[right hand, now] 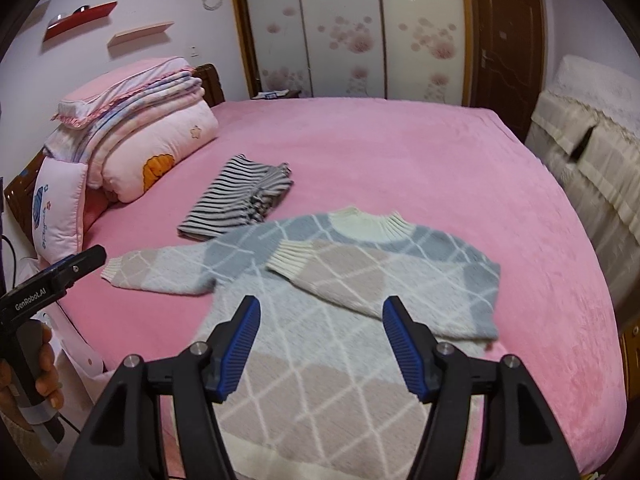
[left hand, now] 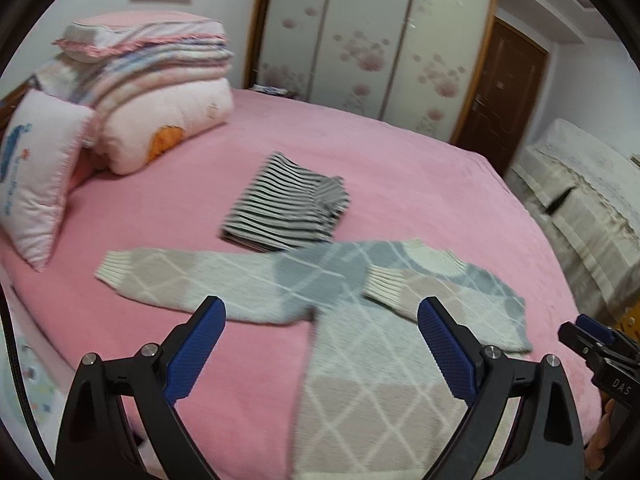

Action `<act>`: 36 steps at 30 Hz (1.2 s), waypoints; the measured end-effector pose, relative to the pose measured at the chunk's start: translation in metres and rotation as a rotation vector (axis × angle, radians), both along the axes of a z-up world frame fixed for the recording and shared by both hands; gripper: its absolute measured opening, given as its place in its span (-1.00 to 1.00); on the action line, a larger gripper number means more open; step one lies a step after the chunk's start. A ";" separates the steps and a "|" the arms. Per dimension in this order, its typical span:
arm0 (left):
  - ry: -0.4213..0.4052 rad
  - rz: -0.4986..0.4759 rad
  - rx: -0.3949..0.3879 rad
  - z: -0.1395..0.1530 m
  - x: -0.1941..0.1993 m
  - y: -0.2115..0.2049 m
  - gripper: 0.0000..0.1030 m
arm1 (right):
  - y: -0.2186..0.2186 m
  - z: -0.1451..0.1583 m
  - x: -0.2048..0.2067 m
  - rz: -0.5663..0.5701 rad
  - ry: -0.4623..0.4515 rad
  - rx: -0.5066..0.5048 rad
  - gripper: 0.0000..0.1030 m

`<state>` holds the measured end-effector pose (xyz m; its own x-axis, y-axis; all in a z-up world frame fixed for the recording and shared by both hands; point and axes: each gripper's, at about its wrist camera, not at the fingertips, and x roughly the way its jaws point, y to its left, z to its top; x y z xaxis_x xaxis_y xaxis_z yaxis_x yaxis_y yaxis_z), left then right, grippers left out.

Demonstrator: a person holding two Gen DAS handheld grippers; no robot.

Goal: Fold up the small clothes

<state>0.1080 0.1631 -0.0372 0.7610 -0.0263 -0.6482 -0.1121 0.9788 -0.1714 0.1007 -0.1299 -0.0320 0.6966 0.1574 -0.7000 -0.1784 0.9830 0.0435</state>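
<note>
A small knit sweater with grey, beige and blue diamonds lies flat on the pink bed. Its right sleeve is folded across the chest; its left sleeve stretches out sideways. A folded striped garment lies just beyond it. My left gripper hovers open above the sweater's left side, nothing between its blue pads. My right gripper hangs open over the sweater's body, also empty. Each gripper shows at the other view's edge.
Stacked folded quilts and a pillow sit at the bed's head on the left. A covered sofa stands right of the bed. Wardrobe doors and a brown door are behind.
</note>
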 end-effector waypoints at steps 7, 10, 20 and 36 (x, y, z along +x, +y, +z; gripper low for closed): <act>-0.068 0.137 0.048 0.013 -0.010 0.056 0.94 | 0.069 0.006 0.009 0.074 -0.046 -0.052 0.24; -0.074 0.208 0.010 0.008 -0.011 0.083 0.99 | 0.094 0.000 0.015 0.111 -0.042 -0.073 0.24; 0.098 0.329 -0.066 -0.023 0.022 0.166 0.99 | 0.167 -0.027 0.045 0.244 -0.004 -0.128 0.24; 0.327 0.728 -0.504 -0.144 0.069 0.331 0.89 | 0.253 -0.088 0.099 0.421 0.105 -0.105 0.24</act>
<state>0.1773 0.4942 -0.1815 0.4832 0.0480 -0.8742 -0.7839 0.4685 -0.4075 0.1997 0.1235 -0.1198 0.5111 0.3364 -0.7909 -0.5639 0.8257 -0.0132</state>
